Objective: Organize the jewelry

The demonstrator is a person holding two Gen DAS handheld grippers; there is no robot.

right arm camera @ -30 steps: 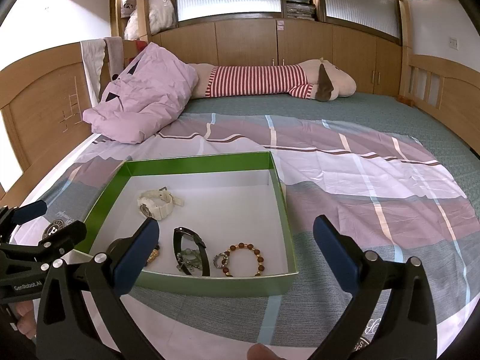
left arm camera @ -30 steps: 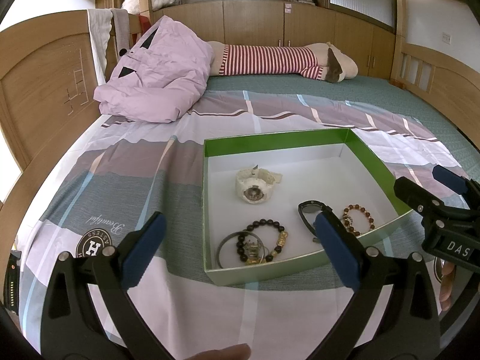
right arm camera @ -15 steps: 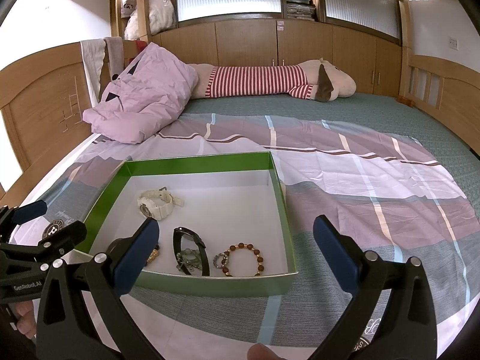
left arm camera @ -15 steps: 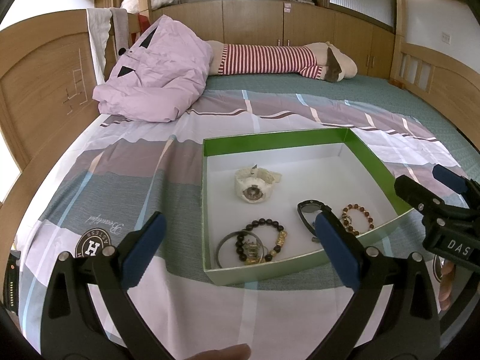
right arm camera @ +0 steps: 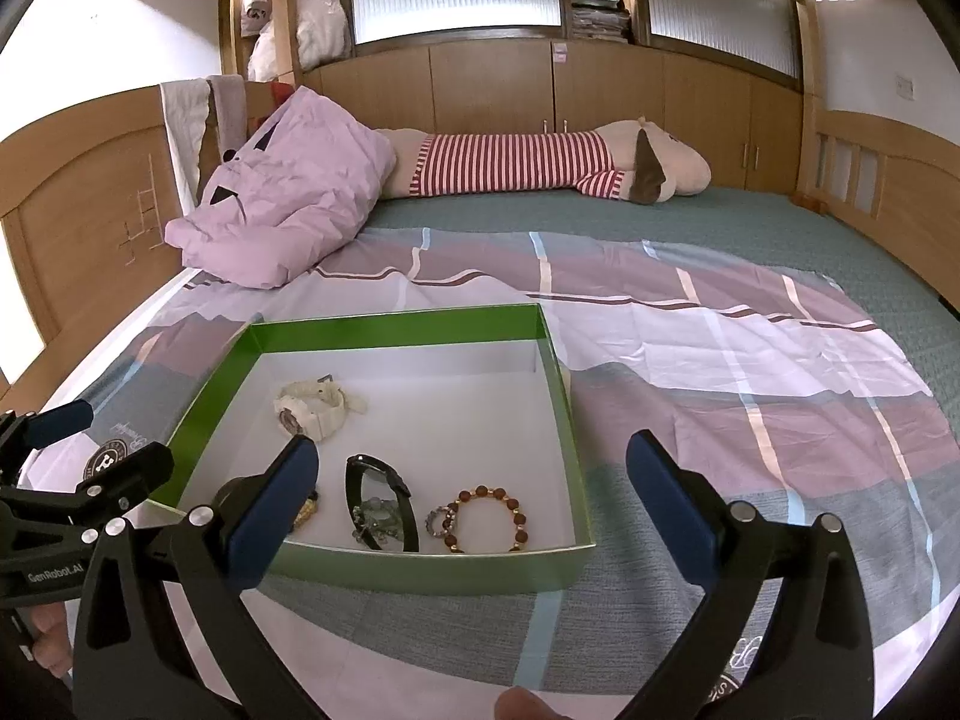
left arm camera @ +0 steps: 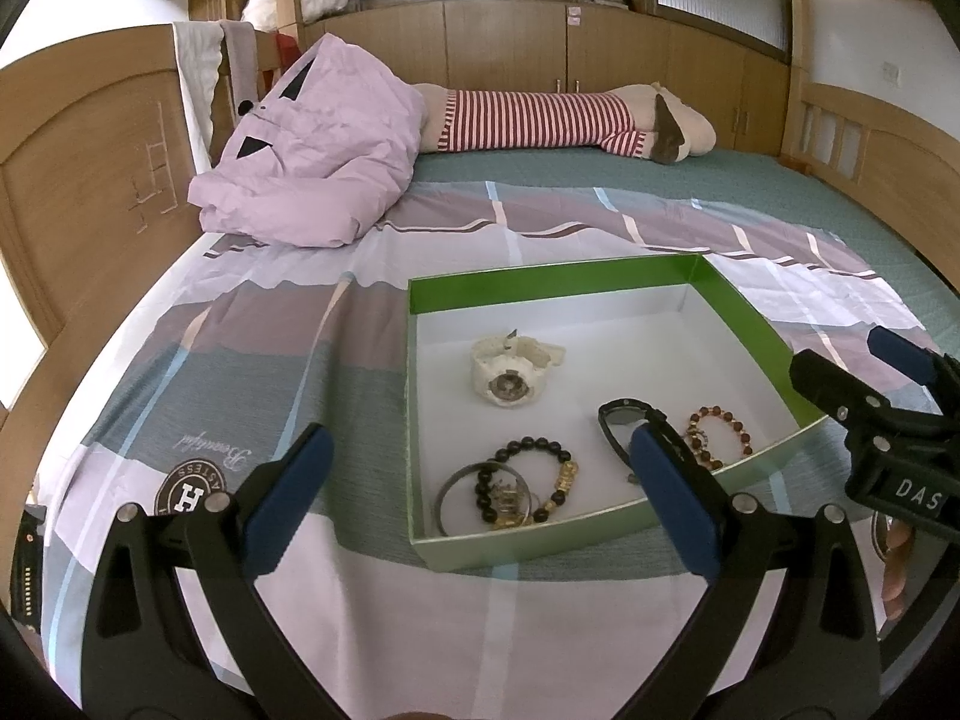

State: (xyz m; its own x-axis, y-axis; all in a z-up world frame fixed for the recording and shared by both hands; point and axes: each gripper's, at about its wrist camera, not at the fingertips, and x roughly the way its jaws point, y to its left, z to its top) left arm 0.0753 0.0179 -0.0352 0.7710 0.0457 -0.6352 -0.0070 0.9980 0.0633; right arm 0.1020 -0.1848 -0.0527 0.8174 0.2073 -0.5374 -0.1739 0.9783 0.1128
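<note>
Your white watch [left arm camera: 509,373], bracelets [left arm camera: 534,480] and dark watch [right arm camera: 378,501] already lay inside the green box [left arm camera: 564,276] on the bed [right arm camera: 750,360]; both your left hand-held gripper [left arm camera: 480,504] and right hand-held gripper [right arm camera: 474,516] hovered spread wide, grasping nothing; whether sorting remained, the scene left unsettled.

both grippers, left gripper [left arm camera: 474,495] and right gripper [right arm camera: 471,495], were black with blue pads, silver screws and white lettering.
</note>
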